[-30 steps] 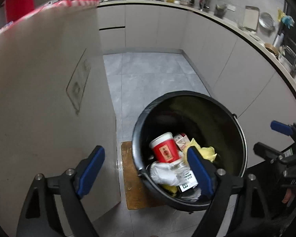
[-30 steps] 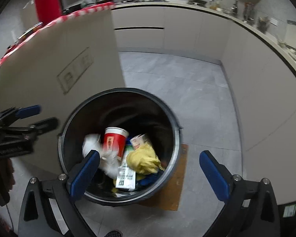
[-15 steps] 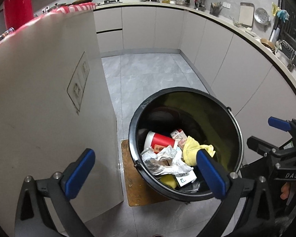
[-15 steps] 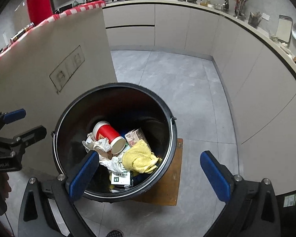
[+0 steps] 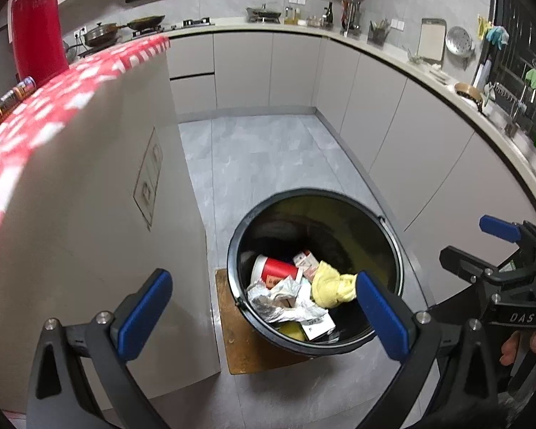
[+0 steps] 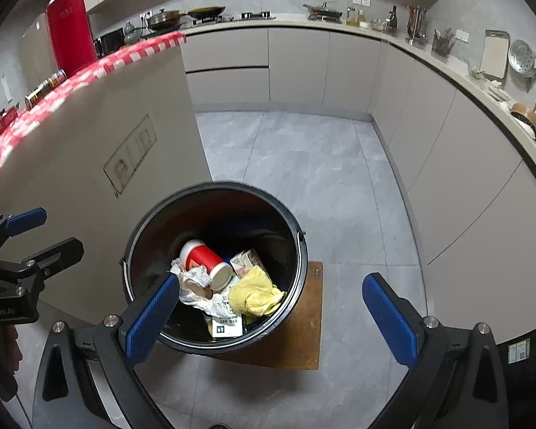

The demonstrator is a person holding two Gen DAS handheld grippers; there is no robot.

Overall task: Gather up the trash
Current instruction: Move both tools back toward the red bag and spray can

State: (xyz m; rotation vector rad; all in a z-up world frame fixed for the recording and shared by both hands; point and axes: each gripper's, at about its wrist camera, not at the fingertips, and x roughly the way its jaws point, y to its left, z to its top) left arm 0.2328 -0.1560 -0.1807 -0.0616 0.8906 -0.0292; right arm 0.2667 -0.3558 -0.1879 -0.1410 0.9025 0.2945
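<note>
Both hand-held grippers, left [image 5: 262, 316] & right [image 6: 269, 316], are hanging wide open w/ nothing between pads, above round black plastic bin [image 6: 153, 221]; red paper cup [image 6: 202, 259], crumpled foil [image 5: 273, 298], yellow cloth [image 6: 253, 295] are lying inside it.

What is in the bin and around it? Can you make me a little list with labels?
place: kitchen with grey floor and pale cupboards
bin: black round bin, standing on a brown board
inside the bin: red cup on its side, yellow cloth, crumpled wrapper, small carton, white label card
left gripper: jaws wide open, nothing between them, above the bin
right gripper: jaws wide open, nothing between them
counter to the left: red-and-white cloth, tall red flask
</note>
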